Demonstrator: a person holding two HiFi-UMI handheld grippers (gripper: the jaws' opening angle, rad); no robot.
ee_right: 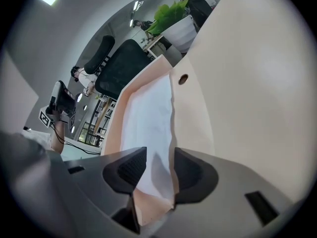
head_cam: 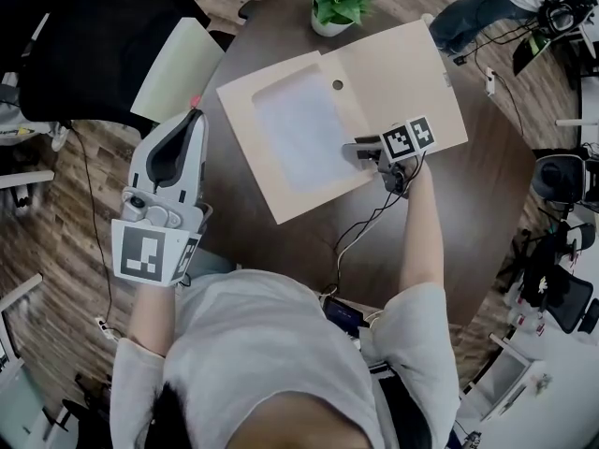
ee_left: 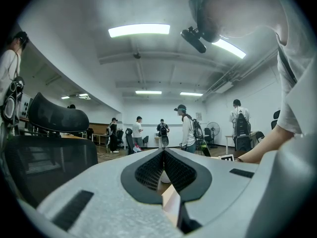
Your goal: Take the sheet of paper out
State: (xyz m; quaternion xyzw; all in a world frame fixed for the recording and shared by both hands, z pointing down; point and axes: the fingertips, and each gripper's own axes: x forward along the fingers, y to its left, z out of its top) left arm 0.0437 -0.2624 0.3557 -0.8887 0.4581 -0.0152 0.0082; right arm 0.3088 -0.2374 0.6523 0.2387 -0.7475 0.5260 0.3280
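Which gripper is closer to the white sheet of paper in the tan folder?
Right. The right gripper sits at the edge of the white sheet of paper, jaws apart around it; the left gripper is to the left, beyond the tan folder.

**Operator with two hand-held tongs: outward appearance**

Clothing: pale grey short-sleeved shirt [head_cam: 271, 344].
Left tongs [head_cam: 194, 112]: light grey moulded shell, black mesh-textured pads [ee_left: 148, 170], white cube [head_cam: 150, 253] printed with black square markers.
Right tongs [head_cam: 358, 148]: matching grey shell, dark pads, smaller marker cube [head_cam: 409, 137]. A thin black cable [head_cam: 360, 232] is attached.
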